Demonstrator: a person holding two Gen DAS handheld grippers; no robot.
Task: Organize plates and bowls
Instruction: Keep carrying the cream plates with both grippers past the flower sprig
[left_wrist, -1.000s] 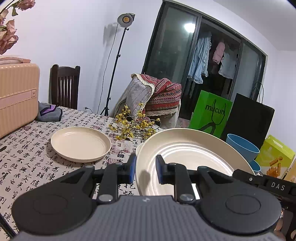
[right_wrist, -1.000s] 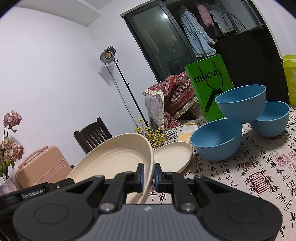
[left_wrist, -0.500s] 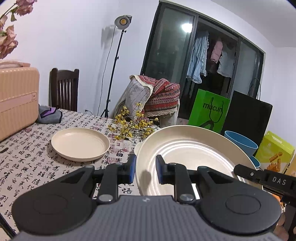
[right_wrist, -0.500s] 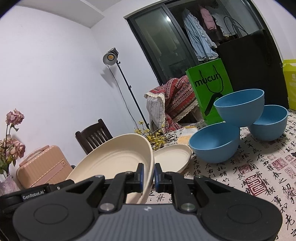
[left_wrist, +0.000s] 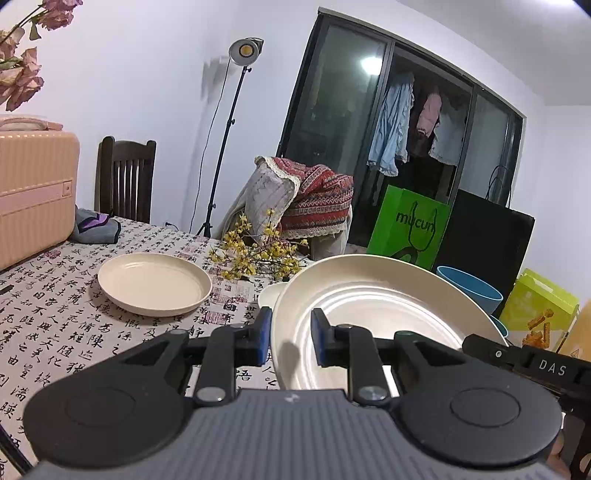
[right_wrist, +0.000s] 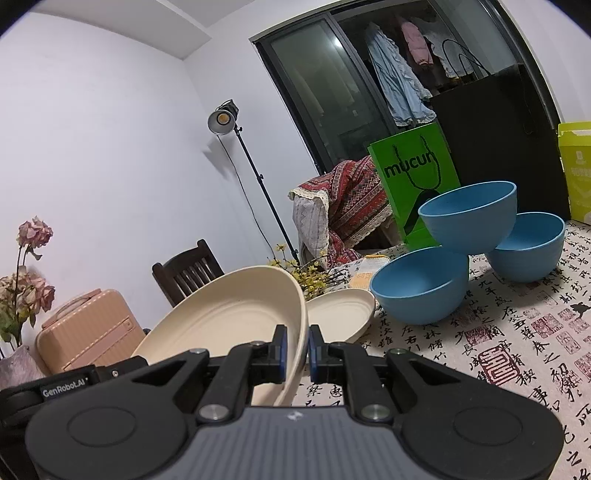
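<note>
Held up off the table, tilted, is a large cream plate (left_wrist: 373, 306), gripped at two sides of its rim. The left gripper (left_wrist: 289, 336) pinches the rim on one side with its jaws narrow around the edge, and the right gripper (right_wrist: 296, 349) clamps the opposite rim, its jaws nearly together on the thin lip. From the right wrist view the same large cream plate (right_wrist: 229, 314) leans steeply, its bowl side facing away to the left.

Just behind it a smaller cream plate (right_wrist: 341, 314) lies on the table, partly hidden by the raised one. Another cream plate (left_wrist: 154, 282) sits flat and well apart, toward the left of the table. On the right, three blue bowls (right_wrist: 469, 218) are stacked loosely: one rests tilted on the rims of the two below.

The table wears a pale tablecloth (right_wrist: 524, 332) printed with black calligraphy and red seals. A sprig of yellow flowers (left_wrist: 258, 254) lies near the middle. A pink suitcase (left_wrist: 33, 192) stands at the left end, and a green paper bag (left_wrist: 410, 225) and a black bag (left_wrist: 487, 240) stand at the far edge. Beyond are a dark wooden chair (left_wrist: 125, 177), a lamp on a tall stand (left_wrist: 243, 51), a chair draped with a patterned blanket (left_wrist: 317, 203), and dark glass doors with clothes hanging behind them.
</note>
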